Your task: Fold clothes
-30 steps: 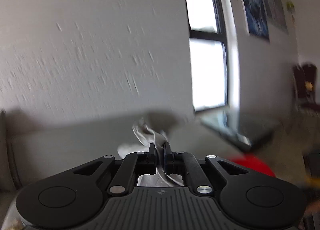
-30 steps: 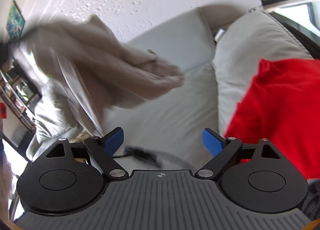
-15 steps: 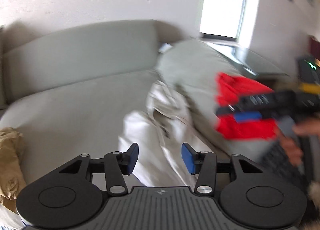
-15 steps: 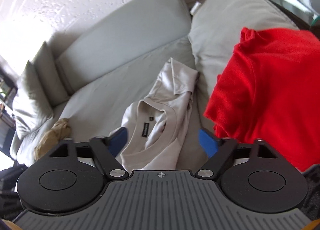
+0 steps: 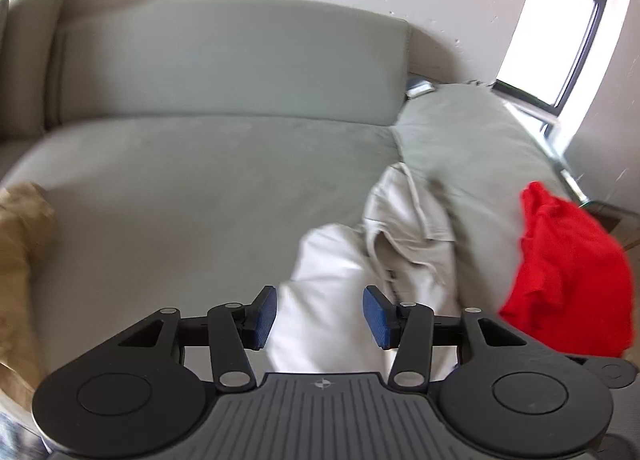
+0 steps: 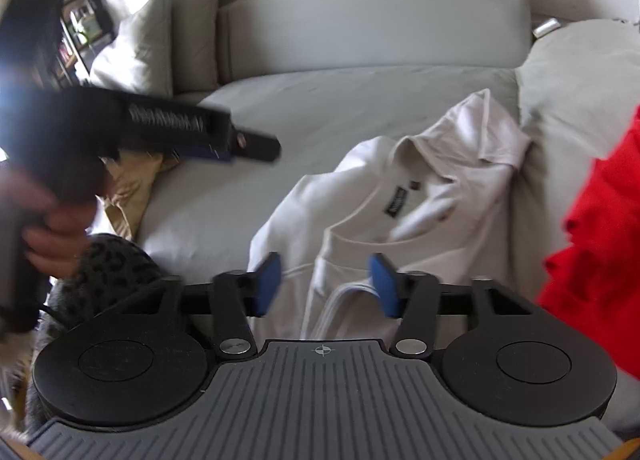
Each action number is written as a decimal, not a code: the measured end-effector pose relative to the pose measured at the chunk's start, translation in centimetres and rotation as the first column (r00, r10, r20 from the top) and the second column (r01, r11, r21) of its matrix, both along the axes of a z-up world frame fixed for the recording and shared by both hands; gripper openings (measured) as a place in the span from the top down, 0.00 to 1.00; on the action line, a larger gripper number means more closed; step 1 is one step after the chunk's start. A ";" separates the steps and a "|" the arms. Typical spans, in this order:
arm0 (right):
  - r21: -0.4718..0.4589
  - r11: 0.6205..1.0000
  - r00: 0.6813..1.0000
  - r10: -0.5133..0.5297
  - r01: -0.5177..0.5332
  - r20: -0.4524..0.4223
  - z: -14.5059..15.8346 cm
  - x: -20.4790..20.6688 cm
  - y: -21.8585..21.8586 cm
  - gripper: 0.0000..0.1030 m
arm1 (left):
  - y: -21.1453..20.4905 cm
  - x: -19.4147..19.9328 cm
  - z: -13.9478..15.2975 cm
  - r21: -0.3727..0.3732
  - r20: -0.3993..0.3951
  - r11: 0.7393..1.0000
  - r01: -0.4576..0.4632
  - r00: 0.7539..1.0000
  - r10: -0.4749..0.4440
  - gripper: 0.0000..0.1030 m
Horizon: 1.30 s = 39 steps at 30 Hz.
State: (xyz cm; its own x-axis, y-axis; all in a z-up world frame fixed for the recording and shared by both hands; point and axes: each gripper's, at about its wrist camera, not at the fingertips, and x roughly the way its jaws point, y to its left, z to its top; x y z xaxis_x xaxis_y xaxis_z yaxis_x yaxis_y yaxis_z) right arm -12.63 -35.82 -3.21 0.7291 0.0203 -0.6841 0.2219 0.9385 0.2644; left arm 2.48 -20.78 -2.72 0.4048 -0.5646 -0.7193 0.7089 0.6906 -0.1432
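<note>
The white T-shirt (image 6: 404, 196) lay crumpled on the seat of the grey sofa (image 5: 208, 164), its upper part bunched against the big grey cushion (image 5: 472, 148) at the sofa's right end. Only the right wrist view showed its neckline and the dark label (image 6: 395, 196) inside the collar; the left wrist view showed the same shirt (image 5: 360, 260) merely as pale folds, without collar or label.

The left gripper (image 5: 320, 310) hung over the shirt's near edge, its blue pads (image 5: 266, 312) standing apart with nothing pinched between them. The right gripper (image 6: 326, 284) pointed down at the shirt's body; its jaws were closing, cloth visible below the gap, yet the pads (image 6: 267, 280) pressed on nothing.

A red garment (image 5: 568, 272) was draped over the cushion in both views. A tan garment (image 5: 20, 252) sat at the sofa's left end, a blurred strip in the left view but a clear crumpled heap (image 6: 132, 188) in the right.

The right view alone took in the left gripper from outside (image 6: 200, 136), blurred, with the person's hand (image 6: 52, 228) gripping its handle, a leopard-patterned fabric (image 6: 108, 264) just below, two upright pillows (image 6: 160, 44) and a shelf (image 6: 68, 8). The window (image 5: 560, 32) appeared clearly only in the left view.
</note>
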 end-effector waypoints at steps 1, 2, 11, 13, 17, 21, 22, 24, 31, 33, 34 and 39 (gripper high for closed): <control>-0.018 1.000 1.000 -0.010 0.010 -0.022 -0.4 0.9 0.6 0.57 | 0.2 0.0 0.2 0.008 0.008 1.000 0.000 1.000 0.000 0.52; -0.038 0.999 0.999 -0.021 0.019 -0.043 -0.8 1.7 1.1 0.57 | 0.4 0.0 0.3 0.017 0.016 1.000 0.001 1.000 -0.001 0.52; -0.177 0.977 0.987 -0.139 0.123 -0.085 -1.9 0.5 0.7 0.98 | -2.1 1.3 -0.2 -0.003 -0.024 0.996 0.088 0.996 -0.088 0.45; -0.173 0.979 0.991 -0.119 0.109 -0.053 -1.5 -1.1 0.2 0.98 | -4.3 1.9 -0.4 -0.037 -0.054 0.990 0.136 0.989 -0.138 0.40; -0.201 0.977 0.997 -0.074 0.070 -0.013 -1.2 -2.7 0.7 0.98 | -10.0 3.9 -1.5 -0.040 -0.161 0.985 0.167 0.972 -0.172 0.35; -0.187 0.982 0.999 -0.034 0.040 0.036 -0.6 -3.5 1.0 0.98 | -14.4 5.4 -3.0 0.067 -0.189 0.986 0.153 0.972 -0.138 0.36; -0.180 0.983 0.998 -0.025 0.034 0.049 -0.4 -3.7 1.0 0.98 | -15.1 5.7 -3.6 0.090 -0.208 0.985 0.149 0.970 -0.128 0.38; -0.167 0.986 0.997 -0.015 0.027 0.070 -0.1 -4.2 0.8 0.98 | -16.2 6.4 -4.7 0.107 -0.278 0.982 0.156 0.953 -0.121 0.39; -0.140 0.990 0.993 -0.013 0.029 0.115 0.6 -6.1 0.7 0.98 | -17.6 7.7 -7.3 0.077 -0.460 0.991 0.106 0.886 -0.059 0.96; -0.145 0.989 0.993 -0.016 0.033 0.121 0.8 -6.7 0.9 0.98 | -17.4 7.8 -6.8 0.045 -0.465 0.996 0.078 0.884 -0.048 0.97; -0.158 0.987 0.993 -0.024 0.042 0.114 0.9 -6.8 0.9 0.98 | -16.9 7.7 -5.9 0.015 -0.442 0.998 0.059 0.896 -0.047 0.97; -0.272 0.953 0.989 -0.114 0.136 0.098 2.9 -5.9 -0.6 0.99 | -12.2 7.5 3.6 -0.270 -0.305 0.962 -0.048 0.952 -0.038 0.98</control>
